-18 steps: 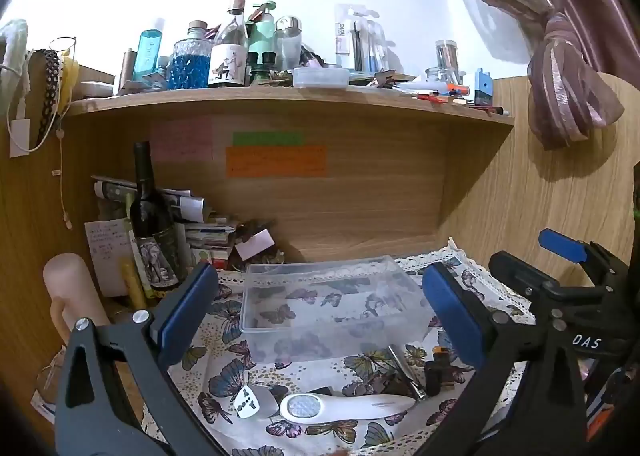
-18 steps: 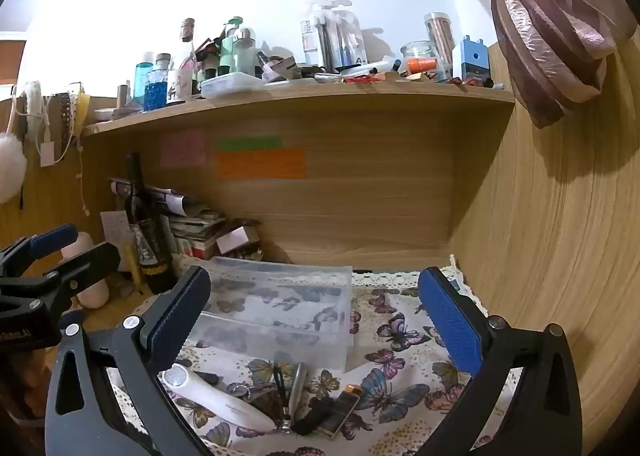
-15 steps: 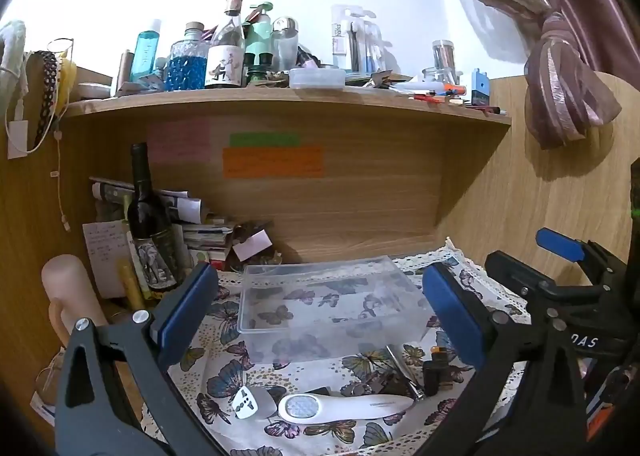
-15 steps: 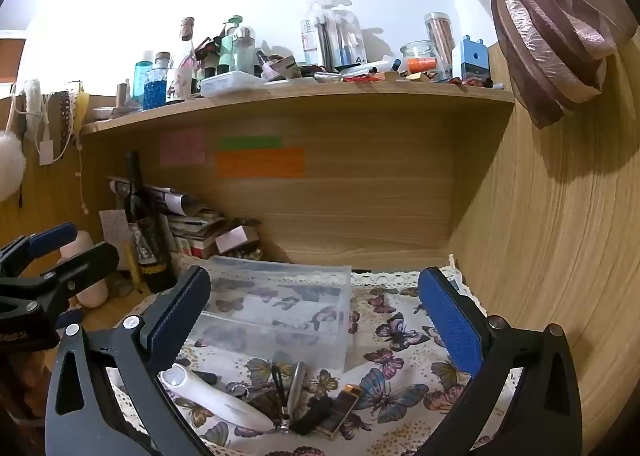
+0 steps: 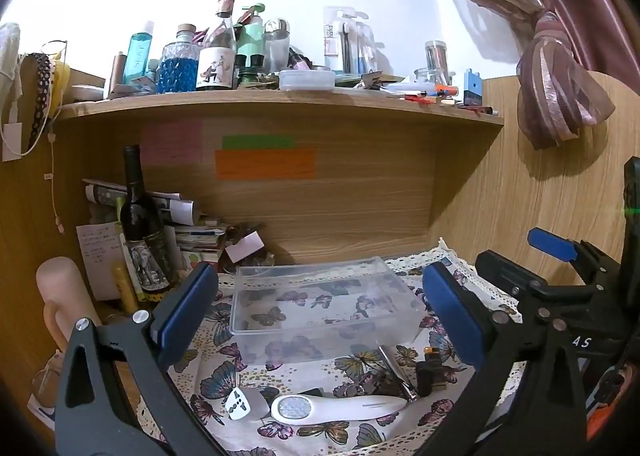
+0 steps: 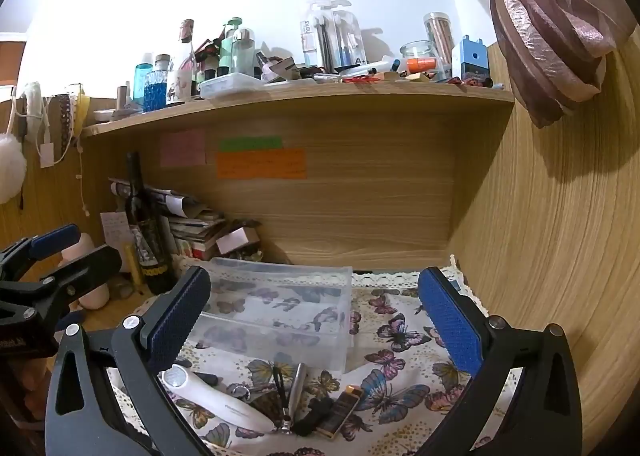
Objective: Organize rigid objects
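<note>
A clear plastic box (image 5: 320, 308) sits empty on the butterfly cloth (image 5: 224, 376); it also shows in the right wrist view (image 6: 280, 312). In front of it lie a white handheld device (image 5: 336, 408), a small white tag (image 5: 238, 410), a metal tool (image 5: 396, 372) and a dark lighter-like piece (image 5: 426, 374). The right wrist view shows the white device (image 6: 216, 400), a metal tool (image 6: 294, 388) and a brown lighter (image 6: 340, 410). My left gripper (image 5: 320, 312) is open and empty above them. My right gripper (image 6: 316, 316) is open and empty.
A wine bottle (image 5: 142, 228) and stacked papers (image 5: 192, 232) stand at the back left. A pink cylinder (image 5: 60, 292) is at far left. A cluttered shelf (image 5: 280, 95) hangs overhead. A wooden wall (image 6: 552, 256) closes the right side.
</note>
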`<state>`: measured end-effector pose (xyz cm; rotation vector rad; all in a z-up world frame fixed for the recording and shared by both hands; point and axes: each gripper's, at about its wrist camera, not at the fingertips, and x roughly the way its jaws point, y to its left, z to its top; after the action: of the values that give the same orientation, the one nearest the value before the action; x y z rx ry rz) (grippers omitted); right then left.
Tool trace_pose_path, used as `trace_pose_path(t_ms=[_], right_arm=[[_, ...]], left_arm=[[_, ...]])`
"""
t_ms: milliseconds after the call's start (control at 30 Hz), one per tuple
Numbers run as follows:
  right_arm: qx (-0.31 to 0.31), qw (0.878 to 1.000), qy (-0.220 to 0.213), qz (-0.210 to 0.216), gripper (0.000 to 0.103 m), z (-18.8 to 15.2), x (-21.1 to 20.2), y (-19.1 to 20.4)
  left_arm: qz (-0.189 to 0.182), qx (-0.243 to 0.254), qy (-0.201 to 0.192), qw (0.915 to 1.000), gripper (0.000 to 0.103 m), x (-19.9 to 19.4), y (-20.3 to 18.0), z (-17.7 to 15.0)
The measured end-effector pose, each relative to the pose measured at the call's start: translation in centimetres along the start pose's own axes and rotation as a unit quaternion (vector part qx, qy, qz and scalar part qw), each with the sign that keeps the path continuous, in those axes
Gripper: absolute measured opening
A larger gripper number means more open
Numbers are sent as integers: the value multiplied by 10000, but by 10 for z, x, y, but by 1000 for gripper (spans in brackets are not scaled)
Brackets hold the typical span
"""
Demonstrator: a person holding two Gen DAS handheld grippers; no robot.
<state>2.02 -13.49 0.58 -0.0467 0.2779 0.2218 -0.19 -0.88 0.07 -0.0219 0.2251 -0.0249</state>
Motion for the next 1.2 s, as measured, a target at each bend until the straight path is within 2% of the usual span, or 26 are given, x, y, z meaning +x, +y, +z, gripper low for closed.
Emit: trace_pose_path(t_ms=[1200], right_arm=[[27,10000,-77,-2,103,4,-7,0]], left_arm=[[-85,-21,15,10000,103,1,-5,2]])
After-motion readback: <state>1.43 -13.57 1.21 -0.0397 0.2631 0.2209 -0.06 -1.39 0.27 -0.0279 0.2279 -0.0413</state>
